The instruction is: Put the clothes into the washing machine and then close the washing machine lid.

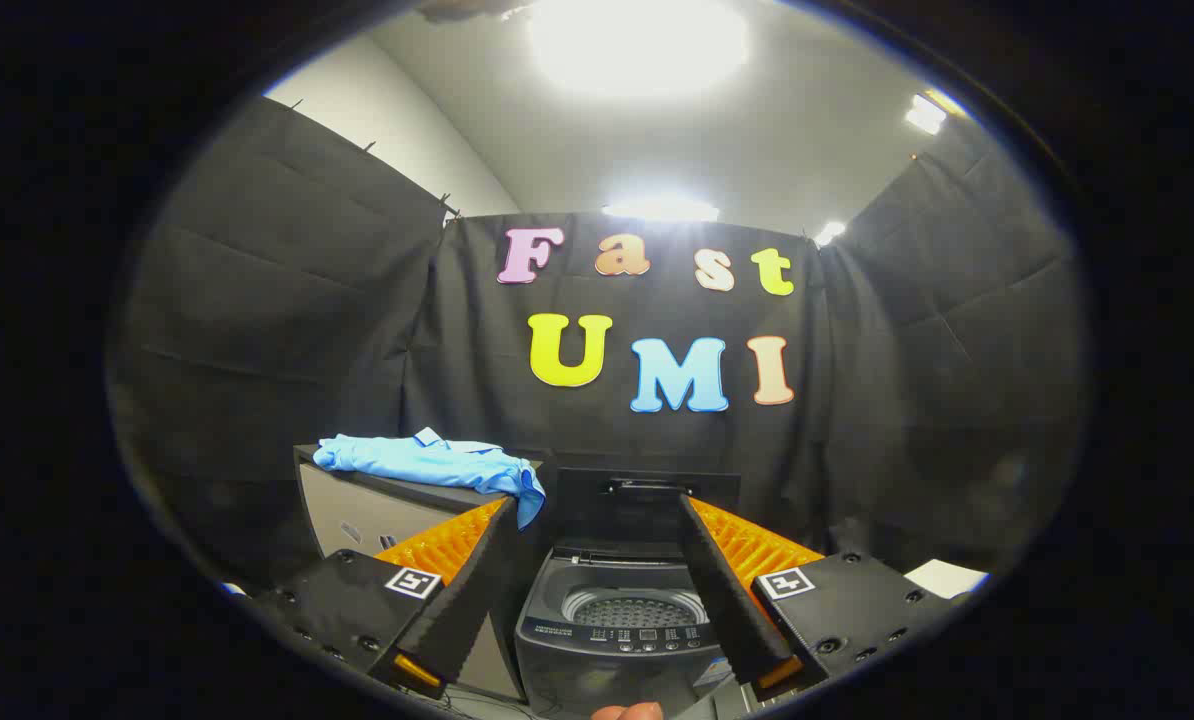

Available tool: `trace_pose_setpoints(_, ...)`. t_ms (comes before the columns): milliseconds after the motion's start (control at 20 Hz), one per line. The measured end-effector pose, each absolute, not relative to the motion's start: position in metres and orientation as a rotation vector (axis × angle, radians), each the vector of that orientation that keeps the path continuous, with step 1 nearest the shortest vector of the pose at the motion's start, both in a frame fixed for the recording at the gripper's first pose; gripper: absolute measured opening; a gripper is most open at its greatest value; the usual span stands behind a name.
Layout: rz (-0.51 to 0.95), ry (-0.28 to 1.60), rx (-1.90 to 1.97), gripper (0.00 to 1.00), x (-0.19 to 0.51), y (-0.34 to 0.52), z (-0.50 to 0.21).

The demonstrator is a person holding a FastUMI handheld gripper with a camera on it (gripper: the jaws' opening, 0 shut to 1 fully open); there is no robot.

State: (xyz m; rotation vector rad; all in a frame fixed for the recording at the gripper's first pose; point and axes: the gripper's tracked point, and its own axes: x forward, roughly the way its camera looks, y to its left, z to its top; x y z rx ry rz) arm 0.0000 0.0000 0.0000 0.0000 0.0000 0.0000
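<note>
Booth wall [287, 330]: black cloth, standing well beyond the tongs on three sides, with a pale ceiling and bright lamps above it.

Washer [612, 640]: a dark top-loader, seen between the two fingers and ahead of them. Its lid [647, 505] stands raised upright at the back, against the cloth. The drum [635, 610] lies open to view, perforated metal inside a grey rim, with nothing visible in it. A control strip with small buttons runs along the front edge nearest the tongs.

Cabinet [377, 515]: a low pale unit with a dark top, just beside the washer on the left-finger side, partly hidden behind that finger.

Shirt [427, 462]: light blue, lying crumpled on the cabinet top, beyond the left finger's tip. One end droops over the cabinet's edge towards the washer. It is not in the drum.

Tongs [596, 497]: the fingers are spread wide and grip nothing; the washer's opening shows in the gap between them. Neither finger touches the shirt or the washer.

A pale flat object [945, 577] lies off beyond the right finger's base; it is too small to identify.

A fingertip [629, 711] of the person shows below the washer, close under the tongs.
</note>
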Motion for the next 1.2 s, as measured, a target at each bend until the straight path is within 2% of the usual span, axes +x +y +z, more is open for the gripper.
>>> trace_pose_setpoints(1200, -0.068, 0.037, 0.038, 0.99, 0.013, 0.0, -0.011)
